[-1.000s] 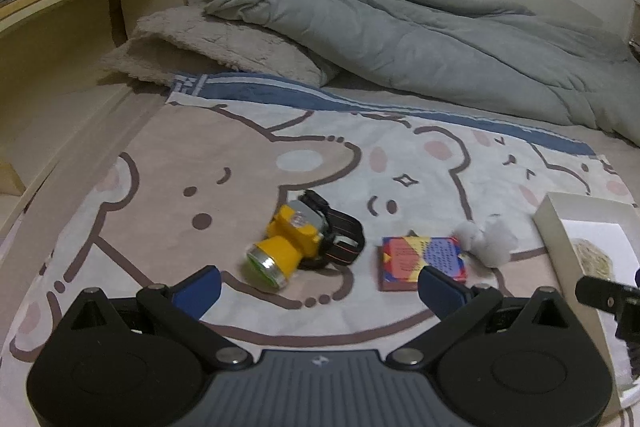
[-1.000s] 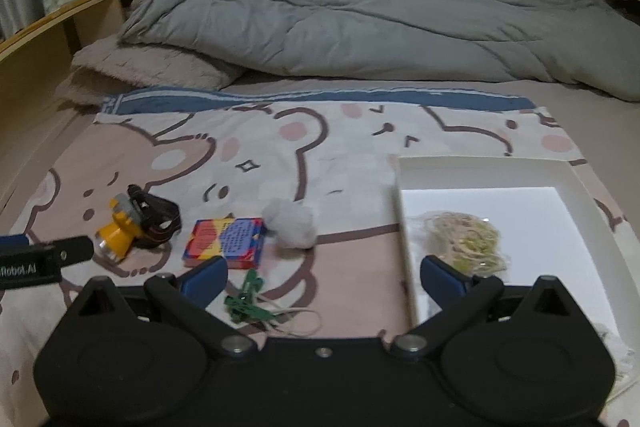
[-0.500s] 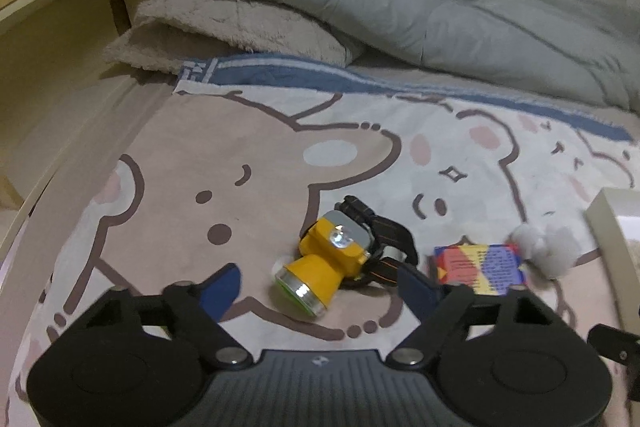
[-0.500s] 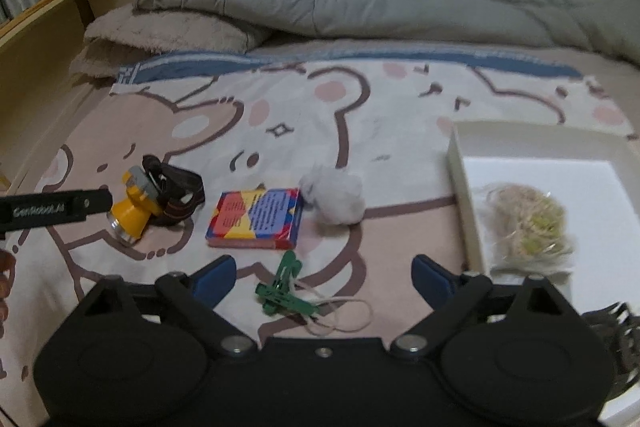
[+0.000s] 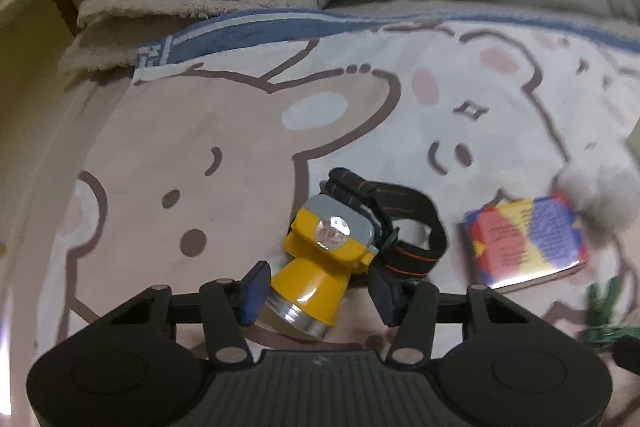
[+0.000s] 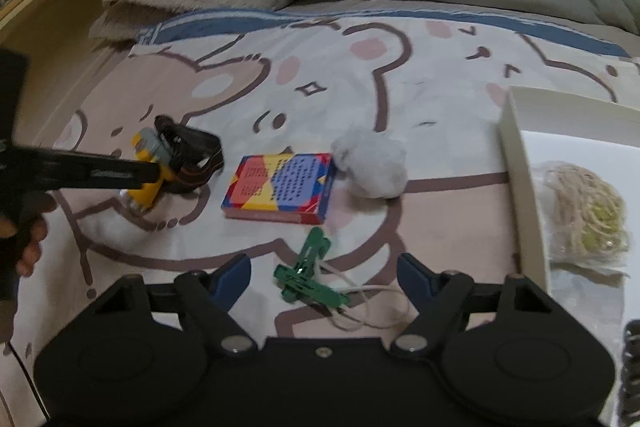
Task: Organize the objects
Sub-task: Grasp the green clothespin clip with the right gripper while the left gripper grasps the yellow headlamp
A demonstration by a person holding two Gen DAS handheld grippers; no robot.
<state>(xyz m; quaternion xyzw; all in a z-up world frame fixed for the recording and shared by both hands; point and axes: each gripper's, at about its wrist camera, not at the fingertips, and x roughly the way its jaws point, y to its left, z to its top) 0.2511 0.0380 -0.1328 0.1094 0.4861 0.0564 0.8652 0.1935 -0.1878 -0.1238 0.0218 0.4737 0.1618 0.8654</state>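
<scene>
left hand-held gripper (image 5: 316, 291) has just been closing, straddling yellow headlamp (image 5: 324, 259); labels unreadable.

No text can be read with certainty. Rows of small print are seen on the coloured box (image 6: 280, 185) — too blurred to be made out — and the left gripper's (image 5: 316, 291) side lettering is smeared.

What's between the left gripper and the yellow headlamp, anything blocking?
Nothing visible. The left gripper already straddles the yellow headlamp, its jaws just closing in. The left pad looks against the cone; a gap shows at the right.
</scene>
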